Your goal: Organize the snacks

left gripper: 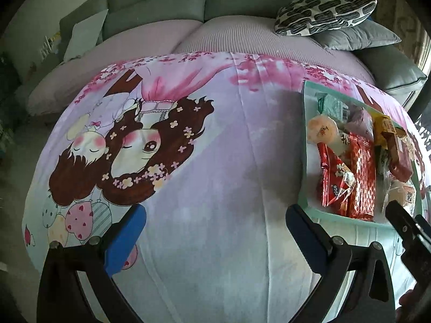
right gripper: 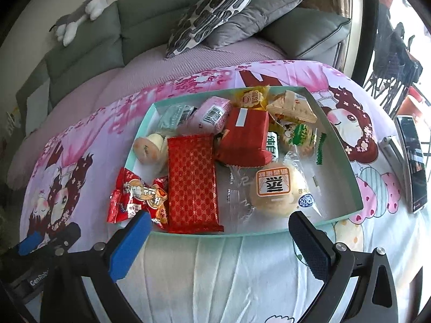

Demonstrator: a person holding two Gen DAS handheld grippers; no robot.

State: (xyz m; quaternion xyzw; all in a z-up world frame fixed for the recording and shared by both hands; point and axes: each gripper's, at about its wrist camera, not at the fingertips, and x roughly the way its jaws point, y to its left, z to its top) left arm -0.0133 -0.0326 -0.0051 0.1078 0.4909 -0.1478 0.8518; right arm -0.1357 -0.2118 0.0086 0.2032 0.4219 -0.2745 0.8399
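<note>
A shallow mint-green box (right gripper: pixel 347 158) sits on a cartoon-print cloth and holds several snacks: a long red patterned pack (right gripper: pixel 191 177), a red wrapped bar (right gripper: pixel 243 137), a round bun in clear wrap (right gripper: pixel 272 188), a pink pack (right gripper: pixel 212 113) and a yellow pack (right gripper: pixel 252 98). A small red candy bag (right gripper: pixel 134 196) hangs over the box's left front corner. My right gripper (right gripper: pixel 221 239) is open and empty just before the box's front wall. My left gripper (left gripper: pixel 215 231) is open and empty over bare cloth, left of the box (left gripper: pixel 305 145).
The cloth (left gripper: pixel 215 161) covers a table in front of a grey sofa (left gripper: pixel 161 5) with patterned and grey cushions (right gripper: pixel 215 10). A phone (right gripper: pixel 412 161) lies right of the box. A plush toy (right gripper: pixel 80 13) rests on the sofa back.
</note>
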